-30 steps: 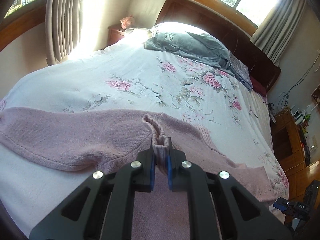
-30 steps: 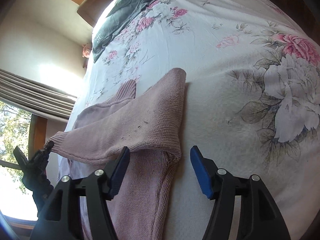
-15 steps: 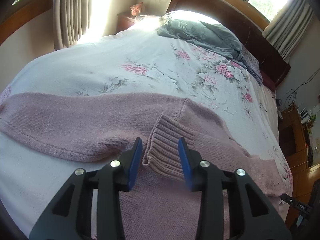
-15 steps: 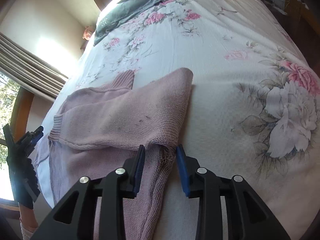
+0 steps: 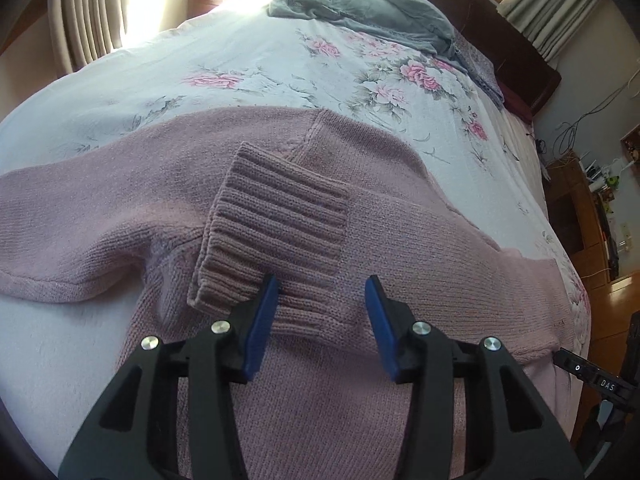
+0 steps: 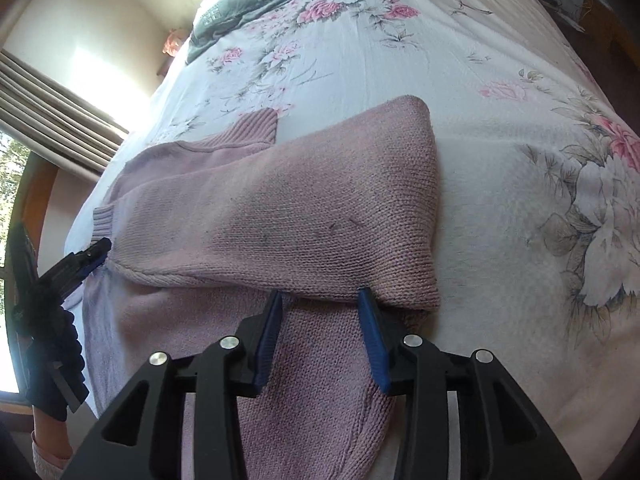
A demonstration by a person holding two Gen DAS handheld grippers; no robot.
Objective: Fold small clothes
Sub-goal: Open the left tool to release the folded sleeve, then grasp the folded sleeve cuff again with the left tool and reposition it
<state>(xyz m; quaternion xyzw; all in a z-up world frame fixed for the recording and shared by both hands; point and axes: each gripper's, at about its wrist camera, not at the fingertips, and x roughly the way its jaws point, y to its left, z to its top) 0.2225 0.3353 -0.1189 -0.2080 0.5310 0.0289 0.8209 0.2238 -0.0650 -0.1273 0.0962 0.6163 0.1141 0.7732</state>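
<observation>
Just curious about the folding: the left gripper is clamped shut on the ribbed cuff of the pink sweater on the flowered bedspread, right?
Not quite. The left wrist view shows the left gripper open, with the ribbed cuff lying loose on the pink sweater. The flowered bedspread is right.

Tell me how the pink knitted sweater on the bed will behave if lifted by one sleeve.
The pink knitted sweater will likely sag limply; its folded sleeve lies flat and creased. The thick ribbed cuff suggests some weight. Its coarse knit probably grips well, not slippery.

Matt pink knit sweater (image 5: pixel 400 240) with ribbed cuff (image 5: pixel 276 236) lies on soft floral cotton bedspread (image 6: pixel 500 60).
</observation>
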